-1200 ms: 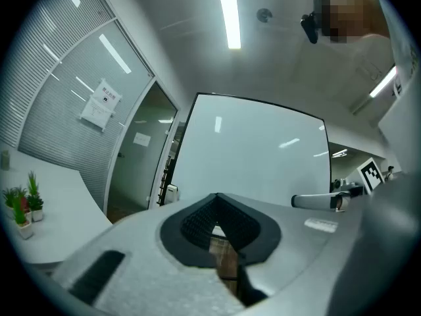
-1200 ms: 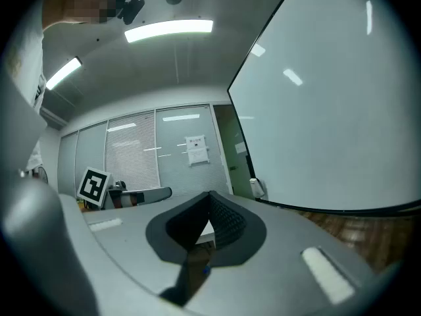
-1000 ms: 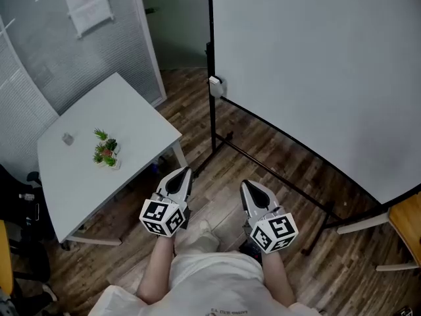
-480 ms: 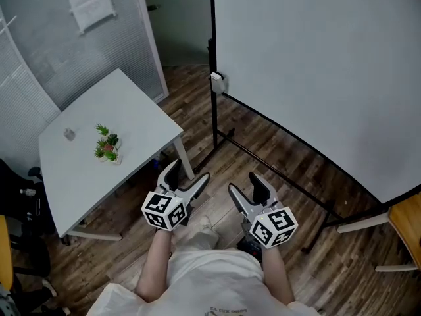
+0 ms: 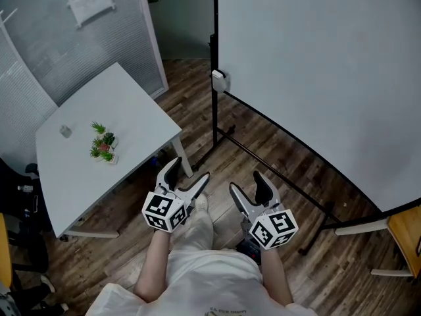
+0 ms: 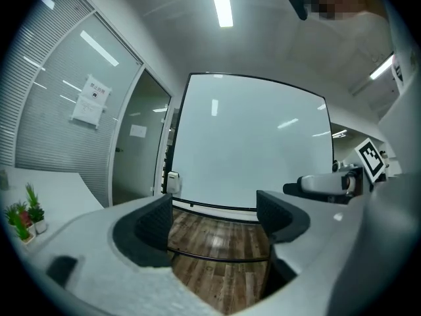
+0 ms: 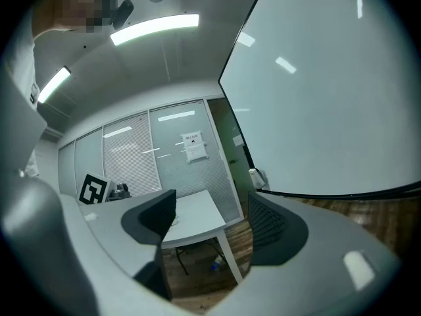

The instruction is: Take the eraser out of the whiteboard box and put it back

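Left gripper: jaws, shut earlier, have just been opening; nothing between.
Right gripper: likewise.

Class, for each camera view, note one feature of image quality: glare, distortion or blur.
Head view: even light, sharp, whiteboard edge bowed. Left gripper view: strong fisheye curve, ceiling lights mirrored as streaks on the whiteboard. Right gripper view: dark round corners, bright ceiling strip.

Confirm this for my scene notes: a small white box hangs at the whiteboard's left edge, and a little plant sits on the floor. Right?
Wrong on the plant: it sits on the white table, not the floor, as the head view shows. The box does hang at the whiteboard's left edge.
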Demonstrator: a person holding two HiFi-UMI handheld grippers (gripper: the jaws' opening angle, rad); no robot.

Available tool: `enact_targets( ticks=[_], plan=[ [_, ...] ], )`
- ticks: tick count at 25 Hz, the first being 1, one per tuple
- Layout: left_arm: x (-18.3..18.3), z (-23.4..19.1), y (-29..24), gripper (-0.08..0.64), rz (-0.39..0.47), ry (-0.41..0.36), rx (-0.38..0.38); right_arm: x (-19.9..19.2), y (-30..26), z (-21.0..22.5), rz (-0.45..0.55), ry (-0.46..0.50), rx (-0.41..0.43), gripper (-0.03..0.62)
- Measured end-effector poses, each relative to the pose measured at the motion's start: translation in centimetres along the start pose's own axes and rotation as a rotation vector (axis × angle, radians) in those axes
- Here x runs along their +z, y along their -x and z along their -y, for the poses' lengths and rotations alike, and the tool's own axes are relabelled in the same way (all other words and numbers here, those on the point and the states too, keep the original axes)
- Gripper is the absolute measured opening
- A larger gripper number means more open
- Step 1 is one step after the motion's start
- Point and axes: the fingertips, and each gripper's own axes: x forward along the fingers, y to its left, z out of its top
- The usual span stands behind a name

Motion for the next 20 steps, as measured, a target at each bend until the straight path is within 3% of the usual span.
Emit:
enact_targets(
  ticks=[6, 10, 20],
  plan=[
    [-0.1, -3.6, -6.8, 0.363, -0.015, -0.029, -0.031, -0.1, -6.3, 4.6, -0.024, -0.009, -0.024, 0.339],
    [1.0, -6.6, -12.8, 0.349, -0.032, -0.005, -0.080, 1.4, -11.6, 7.7, -0.030, -0.015, -0.031, 0.339],
    [3.5, -15.5, -23.3, 0.352, -0.063, -0.002, -0.125, 4.0, -23.4, 13.8, -0.051, -0.017, -0.073, 0.353]
  ],
)
